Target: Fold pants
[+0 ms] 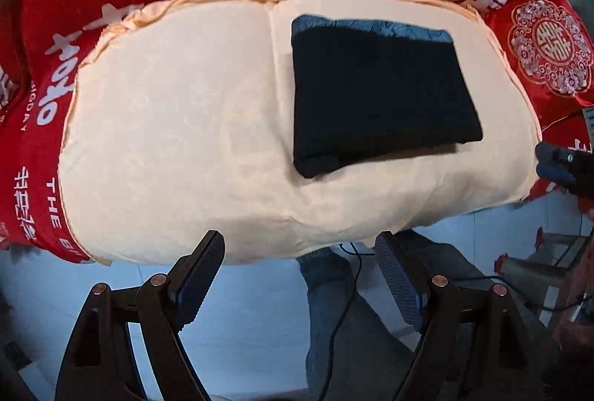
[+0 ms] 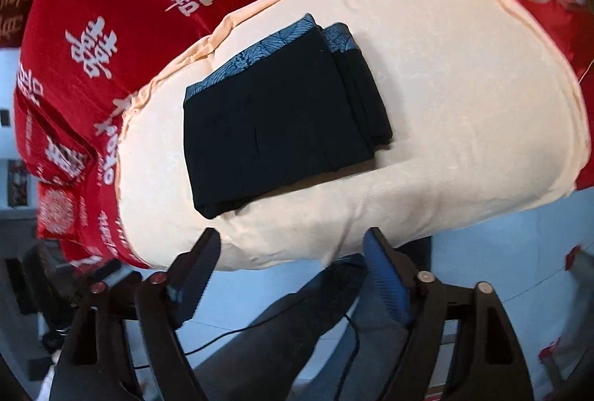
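Folded dark pants (image 2: pixel 282 111) lie on a cream cushion (image 2: pixel 445 104), right gripper (image 2: pixel 293 274) jaws apart, empty.

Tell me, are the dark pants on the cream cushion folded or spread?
Folded: the dark pants lie as a compact rectangle with stacked layers at one edge on the cream cushion.

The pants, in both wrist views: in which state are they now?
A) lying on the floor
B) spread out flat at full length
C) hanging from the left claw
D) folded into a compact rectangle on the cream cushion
D: the dark pants lie as a neat folded rectangle on the cream cushion, and neither claw touches them.
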{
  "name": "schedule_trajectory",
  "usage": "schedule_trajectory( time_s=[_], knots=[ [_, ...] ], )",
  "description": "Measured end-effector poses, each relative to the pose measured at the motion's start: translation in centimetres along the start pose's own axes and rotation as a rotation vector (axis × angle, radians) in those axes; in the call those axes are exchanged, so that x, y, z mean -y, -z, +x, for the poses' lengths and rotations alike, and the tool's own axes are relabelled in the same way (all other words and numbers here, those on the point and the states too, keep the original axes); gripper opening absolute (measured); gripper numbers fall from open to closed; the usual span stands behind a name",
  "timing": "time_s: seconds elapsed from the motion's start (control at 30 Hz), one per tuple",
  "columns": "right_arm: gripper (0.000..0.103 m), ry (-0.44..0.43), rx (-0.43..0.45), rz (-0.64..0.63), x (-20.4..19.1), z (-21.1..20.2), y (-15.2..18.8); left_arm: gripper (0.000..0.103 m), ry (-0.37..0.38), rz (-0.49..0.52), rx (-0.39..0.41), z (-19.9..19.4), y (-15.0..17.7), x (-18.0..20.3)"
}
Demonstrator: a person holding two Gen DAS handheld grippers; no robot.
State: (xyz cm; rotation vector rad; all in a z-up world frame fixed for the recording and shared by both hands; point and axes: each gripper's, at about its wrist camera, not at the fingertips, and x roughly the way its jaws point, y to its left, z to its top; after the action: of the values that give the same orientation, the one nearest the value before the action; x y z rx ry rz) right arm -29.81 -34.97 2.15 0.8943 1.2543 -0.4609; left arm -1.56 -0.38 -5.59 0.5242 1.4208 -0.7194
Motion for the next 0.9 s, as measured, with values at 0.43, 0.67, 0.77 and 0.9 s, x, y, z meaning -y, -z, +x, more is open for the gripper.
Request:
schedule_trajectory(
  time_s=[0.43, 0.67, 0.77, 0.9],
  knots=[
    [0.089, 0.196, 0.093, -0.099, -4.2, -2.4, 0.1, 0.103, -0.020, -0.030, 0.054, -1.9, -1.7, 2.5],
    [0.103, 0.313, 0.138, -0.168, -5.7, -2.9, -0.3, 0.103, -0.041, -0.041, 0.069, -2.4, -2.4, 2.7],
    [0.103, 0.317, 0.131, -0.186, -6.2, -3.0, -0.6, 0.103, -0.059, -0.041, 0.074, -2.6, -2.6, 2.9],
    [0.103, 0.288, 0.100, -0.169, -6.3, -2.9, -0.9, 0.103, -0.069, -0.055, 0.092, -3.0, -3.0, 3.1]
  ],
)
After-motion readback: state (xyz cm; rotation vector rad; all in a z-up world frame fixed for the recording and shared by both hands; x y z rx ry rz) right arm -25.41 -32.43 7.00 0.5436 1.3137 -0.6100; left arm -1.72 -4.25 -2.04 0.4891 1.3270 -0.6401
